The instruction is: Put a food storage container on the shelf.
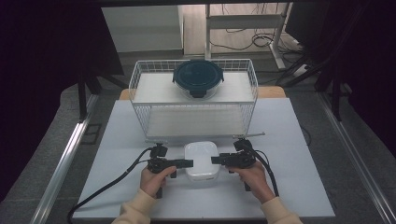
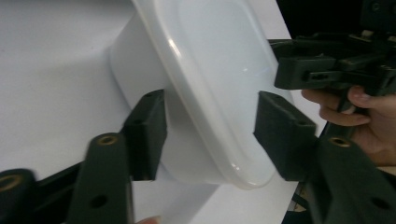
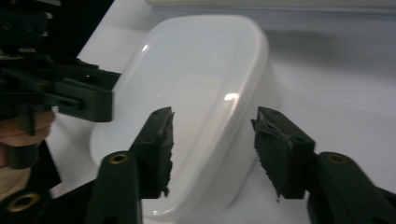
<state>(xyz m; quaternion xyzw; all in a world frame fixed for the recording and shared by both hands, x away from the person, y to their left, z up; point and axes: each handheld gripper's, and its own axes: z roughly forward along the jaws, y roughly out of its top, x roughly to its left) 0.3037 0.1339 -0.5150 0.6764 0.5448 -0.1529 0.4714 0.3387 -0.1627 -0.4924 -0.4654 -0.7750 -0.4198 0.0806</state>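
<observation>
A white rounded-rectangular lidded container point(image 1: 201, 161) sits on the table near the front, between my two grippers. My left gripper point(image 1: 189, 163) points at its left side. In the left gripper view that gripper point(image 2: 212, 133) straddles the rim of the container point(image 2: 210, 70), one pad below the lip and one over the lid, with a gap still showing. My right gripper point(image 1: 215, 160) points at the right side. In the right gripper view that gripper point(image 3: 217, 144) brackets the edge of the container point(image 3: 196, 79), and the outer pad stands clear of the wall.
A white wire basket point(image 1: 140, 74) stands behind the container, its front close to both grippers. On top of it rests a round glass container with a dark blue lid point(image 1: 198, 77). The white tabletop point(image 1: 299, 186) extends on both sides. Cables trail back from each gripper.
</observation>
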